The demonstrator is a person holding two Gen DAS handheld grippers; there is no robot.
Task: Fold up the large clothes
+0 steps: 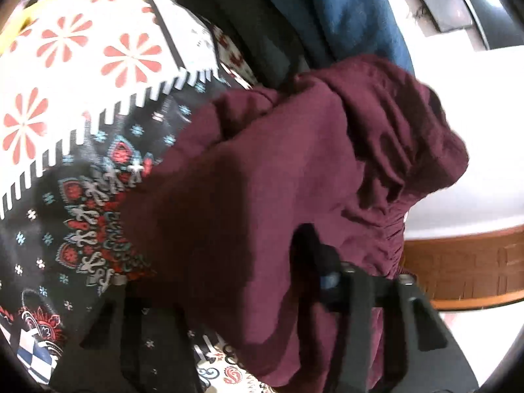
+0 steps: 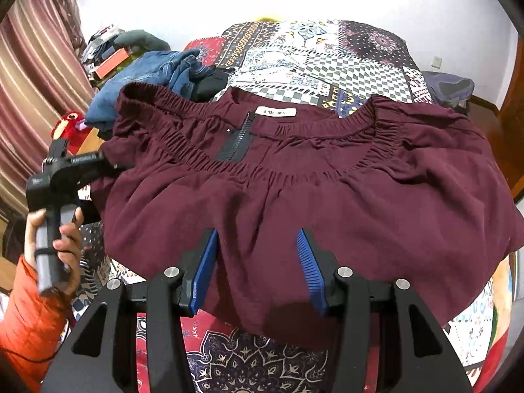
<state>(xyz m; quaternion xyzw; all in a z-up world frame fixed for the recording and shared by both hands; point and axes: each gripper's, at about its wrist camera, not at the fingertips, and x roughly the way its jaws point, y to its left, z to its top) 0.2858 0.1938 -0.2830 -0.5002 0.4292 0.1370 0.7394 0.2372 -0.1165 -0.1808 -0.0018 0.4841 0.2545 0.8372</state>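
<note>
Dark maroon trousers (image 2: 327,190) with an elastic waistband and a zip lie folded on the patterned bedspread (image 2: 327,62). My right gripper (image 2: 257,268) is open, its blue pads either side of the cloth's near edge, not closed on it. My left gripper (image 2: 98,163) shows at the trousers' left edge, held by a hand in an orange sleeve. In the left wrist view the maroon cloth (image 1: 278,196) drapes over the fingers (image 1: 357,311) and hides the tips, so its grip cannot be seen.
Blue jeans (image 2: 157,75) and a dark garment (image 2: 213,85) lie heaped at the bed's far left. A red plush toy (image 2: 67,124) sits by the striped curtain (image 2: 36,75). A wooden bed frame (image 1: 465,268) shows on the right in the left wrist view.
</note>
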